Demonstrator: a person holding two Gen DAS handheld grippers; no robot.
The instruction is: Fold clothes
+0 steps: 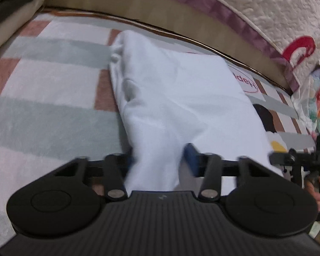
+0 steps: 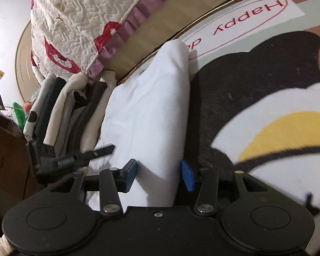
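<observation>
Two views, left wrist first: white folded garment (image 1: 172, 98) lies on the striped rug (image 1: 49, 81) beside the bed base, its near end bunched between the left gripper (image 1: 160, 160) pads, which look clamped on the cloth. Right wrist view: right gripper (image 2: 160, 173) straddles the same garment's near edge, pads apart and not pressing, beside a stack of folded clothes (image 2: 70, 111). Risk: one-sided pull could drag the fold askew.

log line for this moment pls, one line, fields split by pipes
task: fold clothes | white garment folded on rug | left gripper around its near edge | right gripper open, straddling it | folded stack beside
</observation>
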